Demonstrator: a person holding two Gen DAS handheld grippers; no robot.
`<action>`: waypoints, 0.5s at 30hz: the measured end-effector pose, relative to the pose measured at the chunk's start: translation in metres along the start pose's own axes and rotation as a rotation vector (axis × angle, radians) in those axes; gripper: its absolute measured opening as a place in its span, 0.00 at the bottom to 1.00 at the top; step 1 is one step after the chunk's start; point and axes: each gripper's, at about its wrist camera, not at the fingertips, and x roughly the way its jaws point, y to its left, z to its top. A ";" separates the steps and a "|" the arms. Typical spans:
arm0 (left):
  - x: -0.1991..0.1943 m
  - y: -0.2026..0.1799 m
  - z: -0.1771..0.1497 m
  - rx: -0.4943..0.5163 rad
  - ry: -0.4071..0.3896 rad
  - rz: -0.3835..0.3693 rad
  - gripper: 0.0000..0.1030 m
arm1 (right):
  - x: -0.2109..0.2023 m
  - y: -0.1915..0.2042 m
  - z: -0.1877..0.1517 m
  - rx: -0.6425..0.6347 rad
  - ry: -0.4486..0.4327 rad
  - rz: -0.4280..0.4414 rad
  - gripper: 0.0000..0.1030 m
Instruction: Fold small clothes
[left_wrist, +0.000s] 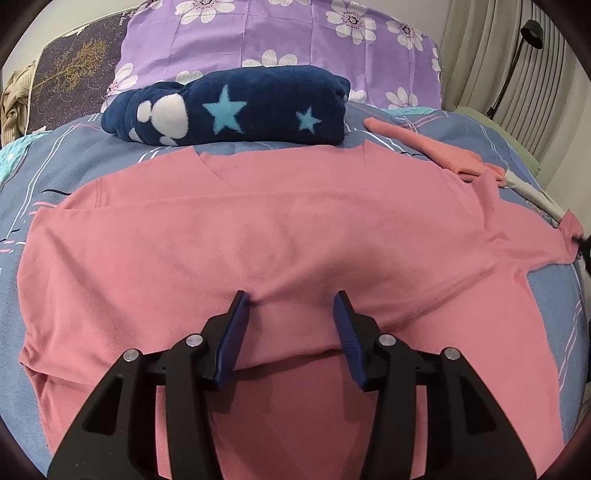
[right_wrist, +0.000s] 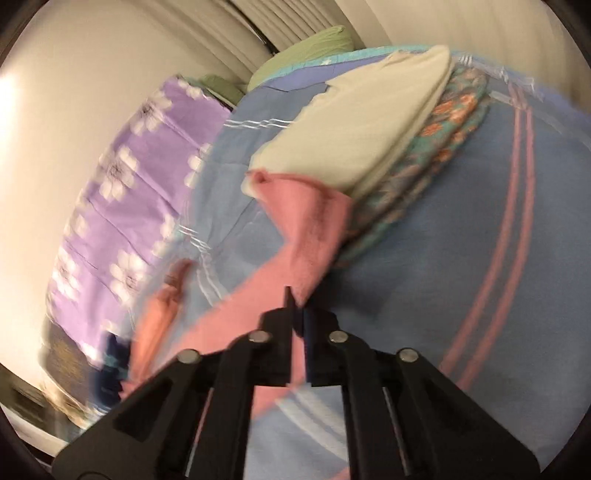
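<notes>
Two tongs work one garment here: the pink shirt (left_wrist: 258, 236) lies spread flat across the middle of the bed (left_wrist: 55, 173), its neckline toward the head of the bed where a folded navy star blanket (left_wrist: 236, 107) sits in front of the purple flowered pillow (left_wrist: 280, 33). Spreading it flat makes sense for folding, since the hem and sleeves can then be brought over in clean lines. The left tongs (left_wrist: 291, 306) stand with fingers apart at the near hem, straddling a raised ridge of the cloth, one blue pad (left_wrist: 236, 332) touching the fabric; they point level along the shirt toward the pillow, low over the bed, apparently placed to pin or gather the hem. The right tongs (right_wrist: 297, 306) are pressed together on a pink sleeve (right_wrist: 295, 236) near the bed's right edge, beside a cream cloth (right_wrist: 354, 140) that rests on a floral patterned cloth (right_wrist: 439, 147). That view is smeared by motion, so the grip looks firm but I cannot be sure how much cloth is caught. The right tongs are rolled well over to one side, the sleeve drawn taut away from them, seemingly ready to swing it across the body of the shirt.
</notes>
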 end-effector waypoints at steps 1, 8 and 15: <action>0.000 0.000 0.000 -0.001 0.001 -0.004 0.49 | -0.003 0.021 -0.004 -0.045 -0.015 0.035 0.03; -0.001 0.005 0.000 -0.025 -0.006 -0.039 0.50 | 0.007 0.197 -0.103 -0.347 0.175 0.457 0.03; -0.004 0.033 -0.002 -0.165 -0.032 -0.206 0.51 | 0.048 0.256 -0.268 -0.704 0.500 0.473 0.04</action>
